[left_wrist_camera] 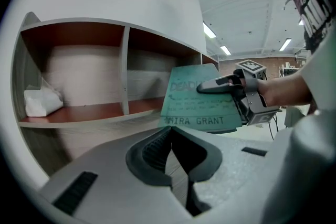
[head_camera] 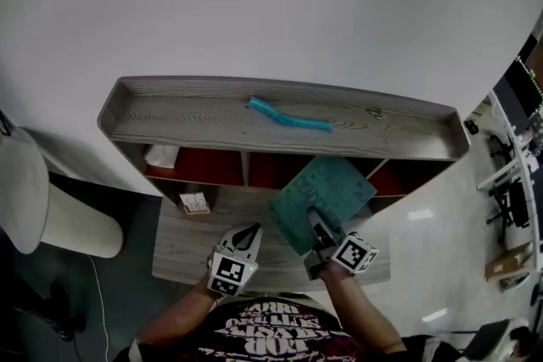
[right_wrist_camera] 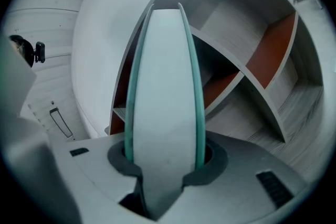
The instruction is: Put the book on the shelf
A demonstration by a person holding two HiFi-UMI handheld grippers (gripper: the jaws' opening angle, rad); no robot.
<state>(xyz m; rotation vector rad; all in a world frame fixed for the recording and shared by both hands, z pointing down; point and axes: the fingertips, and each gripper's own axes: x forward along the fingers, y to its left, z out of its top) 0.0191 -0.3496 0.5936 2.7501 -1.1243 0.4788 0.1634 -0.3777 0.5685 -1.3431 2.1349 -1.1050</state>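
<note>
A teal paperback book [head_camera: 327,197] hangs tilted in front of the shelf unit [head_camera: 195,125], level with its middle and right compartments. My right gripper [head_camera: 319,226] is shut on the book's near edge, one dark finger lying across the cover. In the right gripper view the book's page edge [right_wrist_camera: 164,86] stands upright between the jaws of the right gripper [right_wrist_camera: 164,161]. From the left gripper view, the book [left_wrist_camera: 202,107] and the right gripper [left_wrist_camera: 218,84] show on the right. My left gripper [head_camera: 251,231] hovers over the lower board with nothing in it, and the left gripper [left_wrist_camera: 170,132] shows its jaws meeting.
The shelf's top carries a teal tool [head_camera: 288,115] and a small metal piece [head_camera: 374,113]. A crumpled white wad [head_camera: 161,155] fills the left compartment, and a small box [head_camera: 194,203] lies on the lower board [head_camera: 182,246]. A white chair [head_camera: 38,199] stands at left.
</note>
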